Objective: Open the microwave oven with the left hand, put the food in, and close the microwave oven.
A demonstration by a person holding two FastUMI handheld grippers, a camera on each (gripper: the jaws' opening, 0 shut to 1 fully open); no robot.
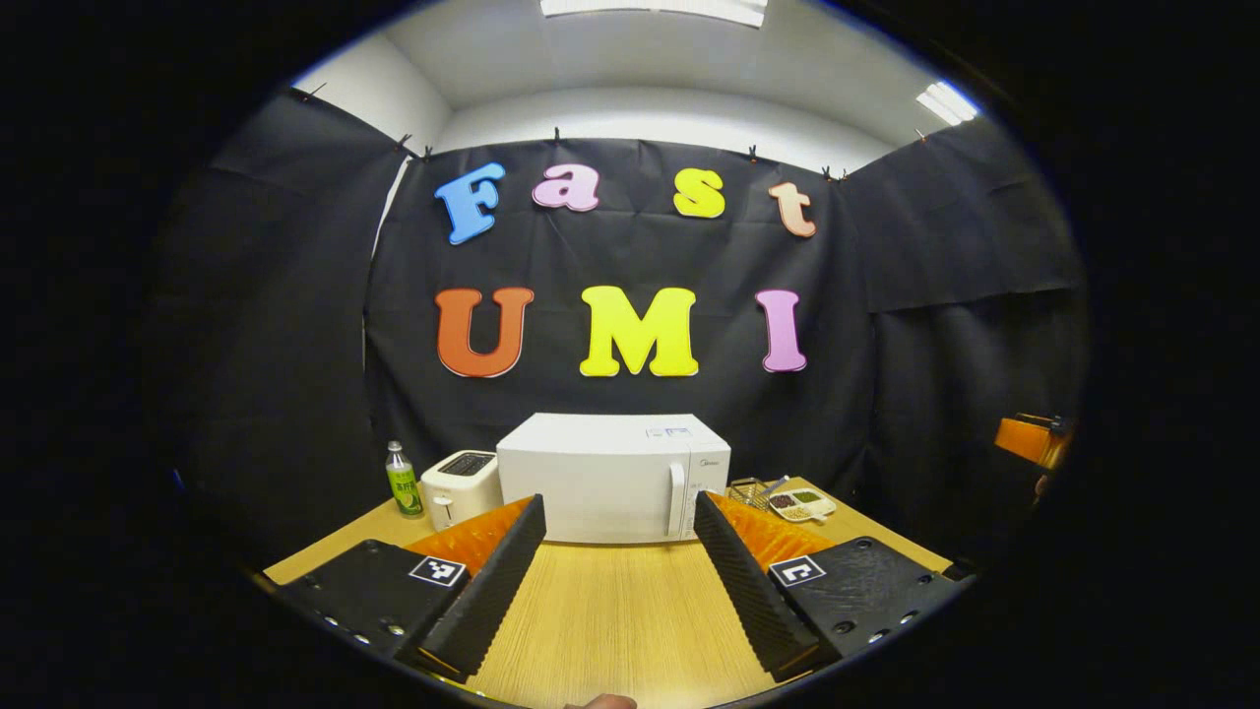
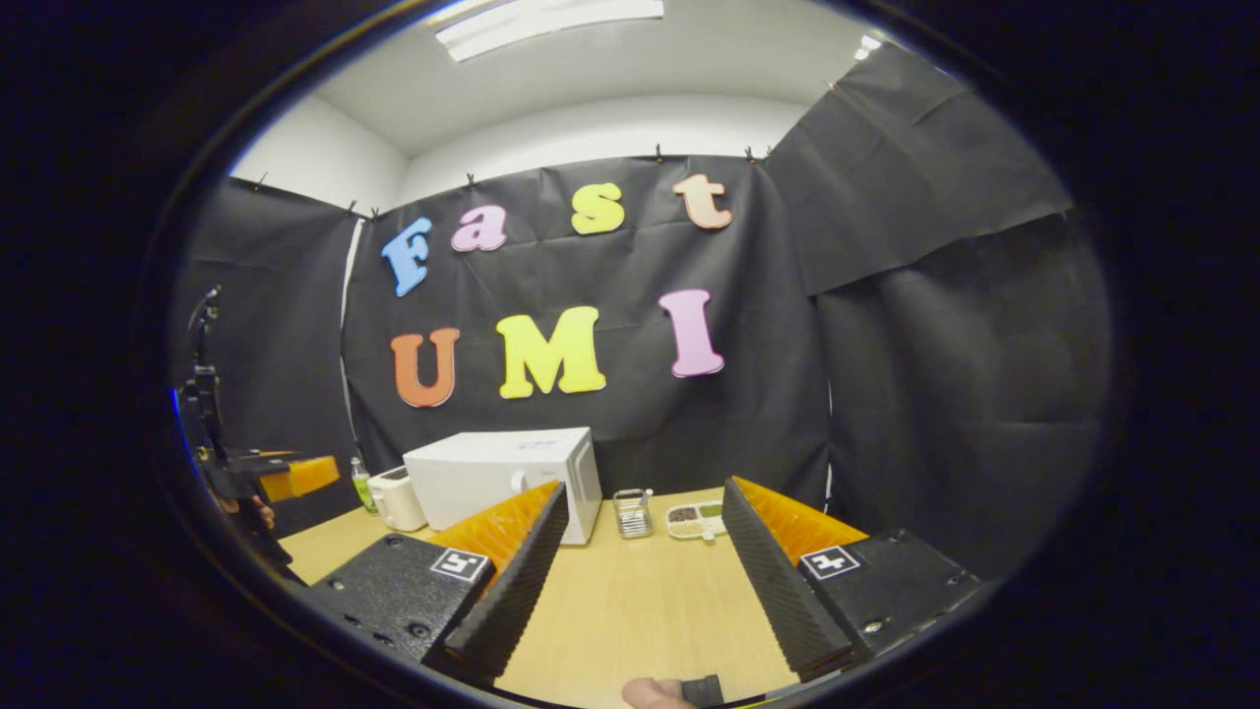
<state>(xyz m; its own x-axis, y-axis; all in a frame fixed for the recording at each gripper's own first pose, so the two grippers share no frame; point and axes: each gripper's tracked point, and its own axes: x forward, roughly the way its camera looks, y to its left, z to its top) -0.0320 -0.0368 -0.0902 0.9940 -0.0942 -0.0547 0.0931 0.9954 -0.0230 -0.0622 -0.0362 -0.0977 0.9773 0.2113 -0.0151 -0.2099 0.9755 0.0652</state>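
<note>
Wooden table (image 1: 610, 611), closed microwave (image 1: 600, 478), toaster (image 1: 458, 487), possibly food tray (image 2: 694, 519)

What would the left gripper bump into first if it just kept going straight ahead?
Probably the microwave. The left gripper points over bare table at its closed white door, jaws wide open. The way there looks free, though depth is hard to judge.

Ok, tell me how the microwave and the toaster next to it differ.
The microwave is a large, wide box; the toaster is far smaller and lower. The microwave has a vertical handle on its closed front door; the toaster has a slot on top and a lever on its front. The microwave sits mid-table; the toaster stands at its left, beside a green bottle. Both are white and stand against the back wall.
</note>
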